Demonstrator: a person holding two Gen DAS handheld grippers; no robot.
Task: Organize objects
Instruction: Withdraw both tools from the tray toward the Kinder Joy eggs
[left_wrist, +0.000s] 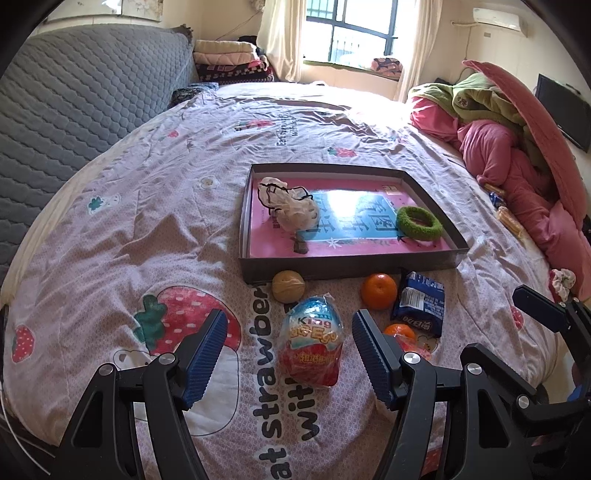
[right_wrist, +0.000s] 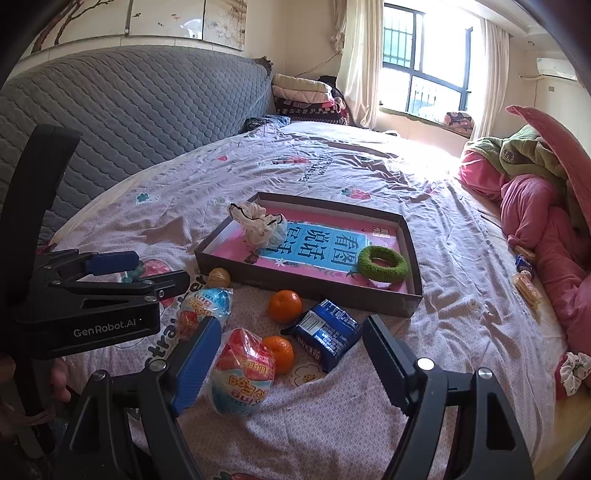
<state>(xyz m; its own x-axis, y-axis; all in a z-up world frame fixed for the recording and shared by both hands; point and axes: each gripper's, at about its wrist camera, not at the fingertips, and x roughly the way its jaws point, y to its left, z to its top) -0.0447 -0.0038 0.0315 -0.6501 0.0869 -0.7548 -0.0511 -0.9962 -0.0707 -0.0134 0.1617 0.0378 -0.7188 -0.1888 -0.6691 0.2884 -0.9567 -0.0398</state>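
On the bed, a shallow dark tray (left_wrist: 347, 264) sits on the strawberry-print sheet (left_wrist: 147, 229), already holding a crumpled white cloth (left_wrist: 290, 206) and a green fuzzy ring (left_wrist: 419, 221) over a pink and blue printed card. Just in front of its near wall lie a walnut (left_wrist: 288, 286), an orange (left_wrist: 378, 291) and a blue snack packet (left_wrist: 419, 302), with a second, smaller orange (right_wrist: 279, 352) nearer to me. The left gripper (left_wrist: 290, 352) hangs with its jaws wide apart, a foil-wrapped toy egg (left_wrist: 313, 345) lying on the sheet between them, untouched by either pad. The right gripper (right_wrist: 295, 363) is likewise spread wide and holds nothing; another wrapped toy egg (right_wrist: 242, 373) lies just beside its left finger.
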